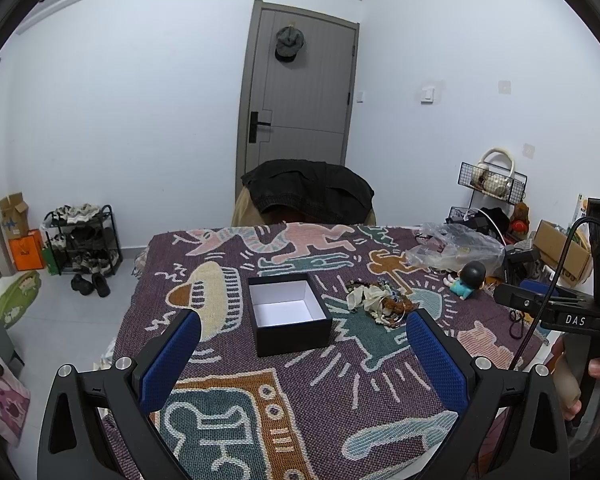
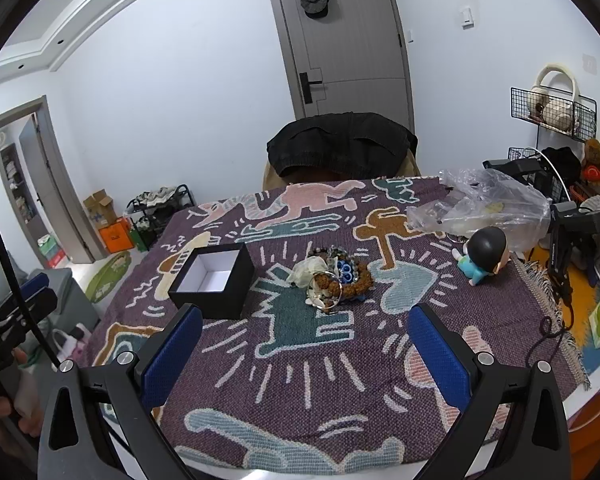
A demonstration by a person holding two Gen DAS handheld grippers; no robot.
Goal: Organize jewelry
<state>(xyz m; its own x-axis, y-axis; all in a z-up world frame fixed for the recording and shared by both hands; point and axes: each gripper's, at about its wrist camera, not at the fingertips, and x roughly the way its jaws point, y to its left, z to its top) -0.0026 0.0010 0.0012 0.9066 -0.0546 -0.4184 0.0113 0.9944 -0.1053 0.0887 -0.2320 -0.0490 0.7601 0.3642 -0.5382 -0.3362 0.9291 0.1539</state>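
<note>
Two sets of tongs, both held above the near edge of the tabletop (image 2: pixel 440 344), both spread wide with nothing between the blue pads. Left tongs (image 1: pixel 303 354) point at the open black box (image 1: pixel 290 316), white inside and empty, standing on the patterned woven cloth (image 1: pixel 260 400). Right tongs (image 2: pixel 305 348) point toward the jewelry pile (image 2: pixel 334 282): brown bead strands, a pale shell-like string, a metal bangle, blue pieces, heaped together just right of the box but not touching it. Pile sits mid-cloth on a teal figure. Farther right, a small figurine (image 2: pixel 482 254) with a black head and teal top lies tilted, near a crumpled clear plastic bag (image 2: pixel 488 204). Dark jacket (image 2: pixel 340 144) draped over a chair back at the far edge. Grey door (image 2: pixel 348 40) behind, cap hung on it.
</note>
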